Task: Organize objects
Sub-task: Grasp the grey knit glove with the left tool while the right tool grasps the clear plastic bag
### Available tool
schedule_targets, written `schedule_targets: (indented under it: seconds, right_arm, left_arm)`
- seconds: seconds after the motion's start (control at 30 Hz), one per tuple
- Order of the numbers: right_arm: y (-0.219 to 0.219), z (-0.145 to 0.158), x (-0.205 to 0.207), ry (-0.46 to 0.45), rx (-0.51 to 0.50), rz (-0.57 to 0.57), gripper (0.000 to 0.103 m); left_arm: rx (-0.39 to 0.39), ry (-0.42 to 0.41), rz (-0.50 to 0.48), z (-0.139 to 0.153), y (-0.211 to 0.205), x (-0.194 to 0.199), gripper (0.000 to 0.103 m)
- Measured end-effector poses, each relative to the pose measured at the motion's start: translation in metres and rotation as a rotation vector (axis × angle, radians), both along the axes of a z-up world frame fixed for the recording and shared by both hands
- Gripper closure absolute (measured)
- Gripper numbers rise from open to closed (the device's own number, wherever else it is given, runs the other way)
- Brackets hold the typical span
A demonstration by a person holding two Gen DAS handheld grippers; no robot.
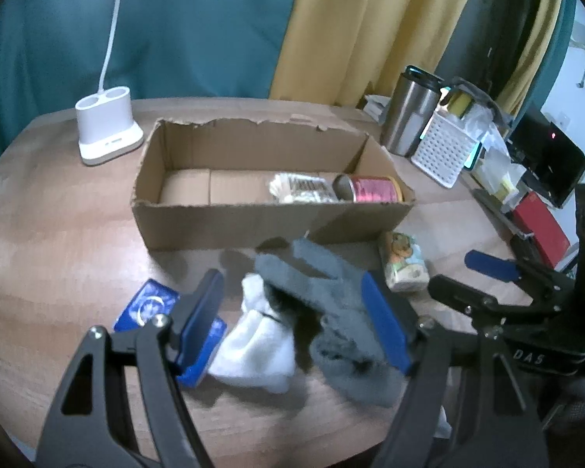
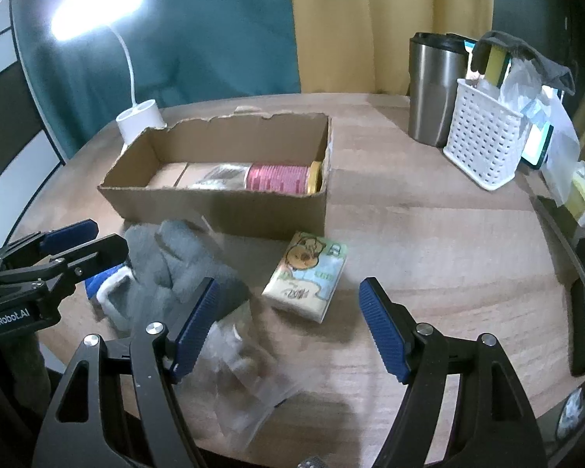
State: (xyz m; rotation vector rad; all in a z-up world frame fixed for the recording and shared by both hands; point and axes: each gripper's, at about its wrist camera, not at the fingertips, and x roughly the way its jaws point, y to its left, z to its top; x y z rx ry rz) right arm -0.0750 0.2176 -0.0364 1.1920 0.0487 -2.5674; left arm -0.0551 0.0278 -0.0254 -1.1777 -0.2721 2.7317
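An open cardboard box [image 1: 253, 222] [image 2: 230, 210] stands on the round wooden table, holding a red can [image 1: 374, 189] [image 2: 280, 178] and a clear snack packet [image 1: 300, 189]. My left gripper [image 1: 300, 319] is open, its jaws around a grey glove [image 1: 331, 304] [image 2: 171, 261] lying on a white cloth [image 1: 253, 347] just in front of the box. A blue packet [image 1: 148, 304] lies under the left finger. My right gripper [image 2: 288, 323] is open and empty above a tissue pack [image 2: 306, 277] [image 1: 405, 261] and a clear plastic bag [image 2: 249, 374].
A white lamp base [image 1: 107, 128] [image 2: 140, 117] stands at the back left. A steel tumbler [image 2: 435, 85] [image 1: 409, 109] and a white perforated basket [image 2: 483, 132] [image 1: 444, 152] stand at the back right. Clutter with a red box [image 1: 542, 234] lines the right edge.
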Motion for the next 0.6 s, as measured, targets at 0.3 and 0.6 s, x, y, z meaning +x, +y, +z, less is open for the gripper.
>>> schedule_targets:
  seconds: [0.3,0.6]
  right_arm:
    - [-0.004,-0.007,0.015,-0.013,0.004,0.017,0.026]
    - [-0.016,-0.019,0.027,-0.046,0.013,0.085,0.026]
  left_arm:
    - [-0.001,-0.005,-0.001,-0.006,0.001,0.013,0.028]
    - [-0.006,-0.016,-0.003,-0.012,0.004,0.02,0.028]
